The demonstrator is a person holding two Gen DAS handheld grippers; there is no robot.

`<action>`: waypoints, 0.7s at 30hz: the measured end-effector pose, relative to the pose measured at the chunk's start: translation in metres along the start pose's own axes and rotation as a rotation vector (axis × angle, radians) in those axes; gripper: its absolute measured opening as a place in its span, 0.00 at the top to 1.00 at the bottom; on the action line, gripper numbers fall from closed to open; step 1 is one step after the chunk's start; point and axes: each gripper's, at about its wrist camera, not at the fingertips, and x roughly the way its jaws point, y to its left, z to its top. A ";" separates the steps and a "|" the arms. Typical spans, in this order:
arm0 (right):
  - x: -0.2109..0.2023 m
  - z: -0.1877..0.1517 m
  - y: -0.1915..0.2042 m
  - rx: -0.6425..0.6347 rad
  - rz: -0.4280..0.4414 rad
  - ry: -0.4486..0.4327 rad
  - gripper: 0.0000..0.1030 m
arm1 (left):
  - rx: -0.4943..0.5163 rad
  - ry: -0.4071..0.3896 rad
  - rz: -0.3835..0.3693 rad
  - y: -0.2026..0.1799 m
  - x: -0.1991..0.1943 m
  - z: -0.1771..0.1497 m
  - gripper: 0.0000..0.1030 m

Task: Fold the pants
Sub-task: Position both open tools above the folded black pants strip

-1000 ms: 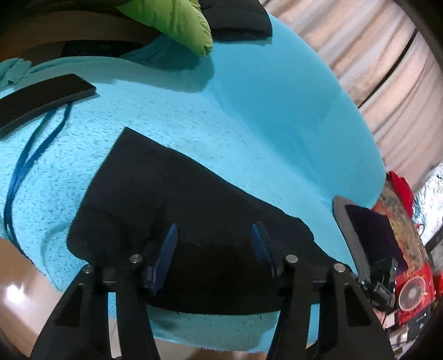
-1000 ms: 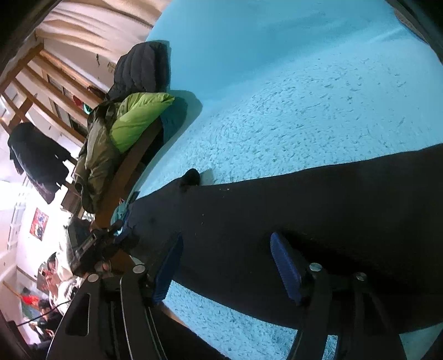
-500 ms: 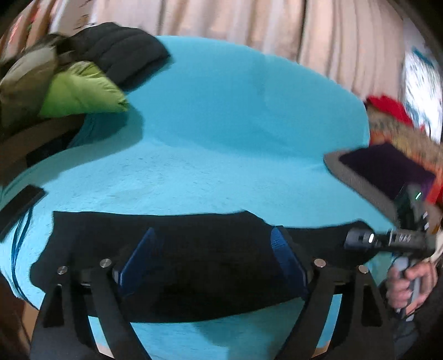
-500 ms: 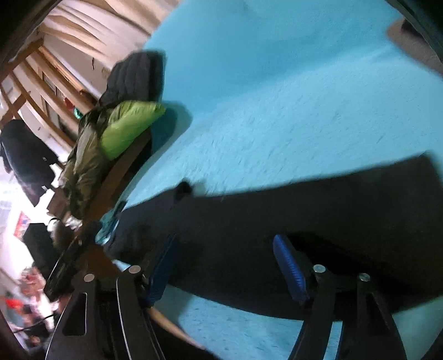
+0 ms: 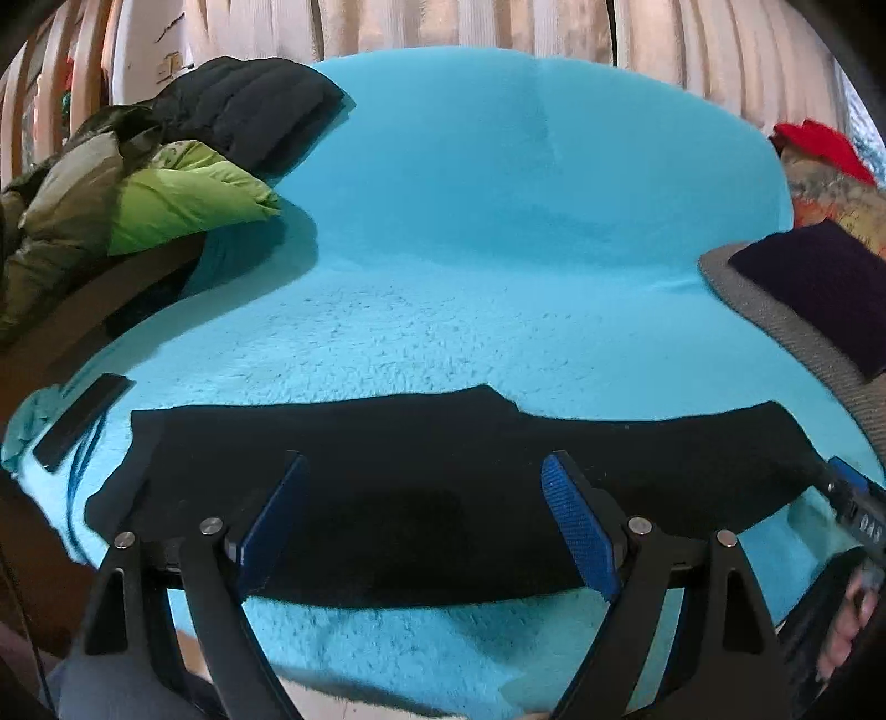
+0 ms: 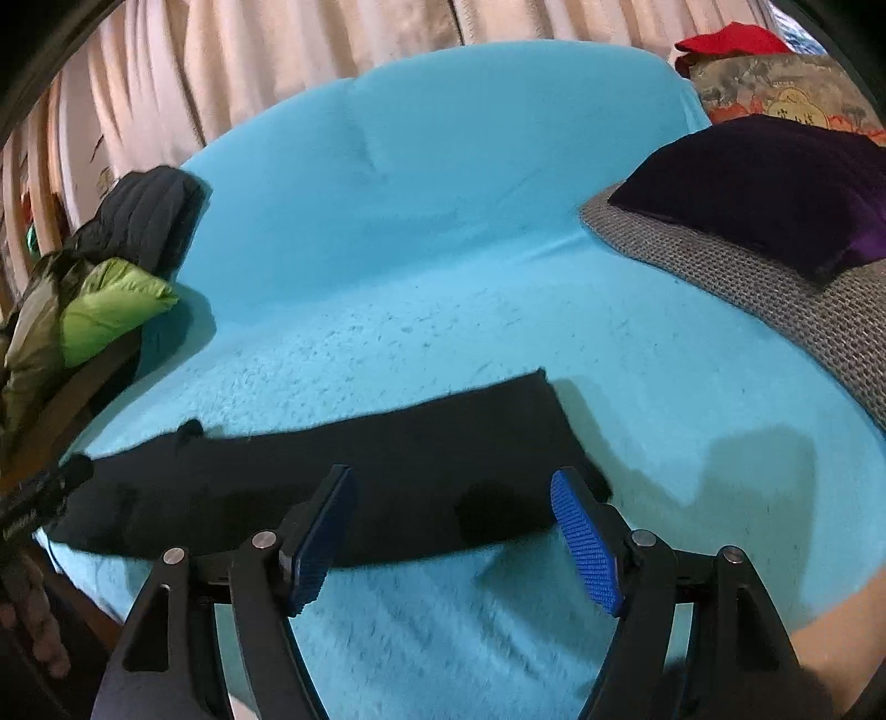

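Black pants (image 5: 421, 476) lie flat as long strip across front of turquoise blanket (image 5: 498, 266). We hold left gripper (image 5: 426, 515) above waist half, jaws wide, empty; right gripper (image 6: 454, 531) above leg end, jaws wide, empty. Open blanket behind pants. Jackets (image 5: 166, 183) at left edge, purple cushion (image 6: 775, 183) at right. Curtains (image 5: 443, 27) behind sofa.

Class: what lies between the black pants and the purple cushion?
Only bare turquoise blanket separates the pants from the purple cushion; right wrist view shows it.
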 end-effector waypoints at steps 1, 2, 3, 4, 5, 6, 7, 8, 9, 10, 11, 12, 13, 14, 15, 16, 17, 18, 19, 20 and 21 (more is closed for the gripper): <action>-0.002 -0.003 0.003 -0.011 -0.001 -0.001 0.26 | -0.003 0.003 0.001 -0.002 -0.002 -0.002 0.17; -0.005 -0.007 0.006 -0.024 0.003 -0.002 0.26 | -0.002 0.006 -0.007 -0.003 -0.003 -0.004 0.17; -0.007 -0.009 0.008 -0.032 0.008 -0.003 0.25 | 0.006 0.008 -0.011 -0.004 -0.003 -0.008 0.16; -0.008 -0.012 0.010 -0.040 0.010 -0.004 0.25 | 0.011 0.008 -0.007 -0.005 -0.002 -0.011 0.16; -0.010 -0.014 0.012 -0.048 0.007 -0.008 0.25 | 0.011 0.013 -0.005 -0.004 0.000 -0.015 0.16; -0.011 -0.016 0.013 -0.052 0.004 -0.010 0.25 | 0.007 0.021 -0.008 -0.004 0.004 -0.018 0.16; -0.011 -0.017 0.014 -0.055 0.005 -0.009 0.25 | 0.000 0.030 -0.014 -0.003 0.008 -0.020 0.16; -0.012 -0.018 0.015 -0.058 0.004 -0.009 0.25 | -0.013 0.039 -0.025 -0.001 0.012 -0.022 0.16; -0.013 -0.019 0.017 -0.061 -0.001 -0.012 0.25 | -0.022 0.042 -0.032 -0.001 0.015 -0.023 0.16; -0.013 -0.020 0.018 -0.066 -0.005 -0.014 0.25 | -0.032 0.045 -0.042 0.000 0.017 -0.025 0.16; -0.013 -0.021 0.019 -0.073 -0.010 -0.015 0.24 | -0.047 0.050 -0.061 0.001 0.021 -0.028 0.16; -0.015 -0.023 0.019 -0.078 -0.014 -0.016 0.24 | -0.072 0.071 -0.084 0.002 0.026 -0.029 0.17; -0.015 -0.023 0.020 -0.083 -0.019 -0.019 0.24 | -0.096 0.093 -0.101 0.002 0.030 -0.029 0.17; -0.015 -0.023 0.020 -0.087 -0.021 -0.020 0.23 | -0.103 0.093 -0.108 0.001 0.031 -0.029 0.17; -0.016 -0.024 0.021 -0.089 -0.021 -0.019 0.22 | -0.101 0.089 -0.104 0.000 0.031 -0.029 0.17; -0.016 -0.024 0.021 -0.090 -0.021 -0.017 0.21 | -0.095 0.087 -0.093 -0.002 0.031 -0.030 0.17; -0.016 -0.026 0.021 -0.087 -0.021 -0.011 0.20 | -0.092 0.085 -0.087 -0.002 0.030 -0.030 0.17; -0.016 -0.027 0.021 -0.084 -0.018 -0.004 0.20 | -0.096 0.081 -0.079 -0.001 0.029 -0.030 0.17; -0.015 -0.028 0.021 -0.080 -0.007 0.010 0.20 | -0.105 0.077 -0.072 0.001 0.028 -0.030 0.17; -0.012 -0.029 0.021 -0.077 0.001 0.030 0.20 | -0.112 0.077 -0.067 0.003 0.028 -0.030 0.17; -0.008 -0.030 0.022 -0.075 0.006 0.053 0.20 | -0.121 0.082 -0.059 0.005 0.028 -0.031 0.17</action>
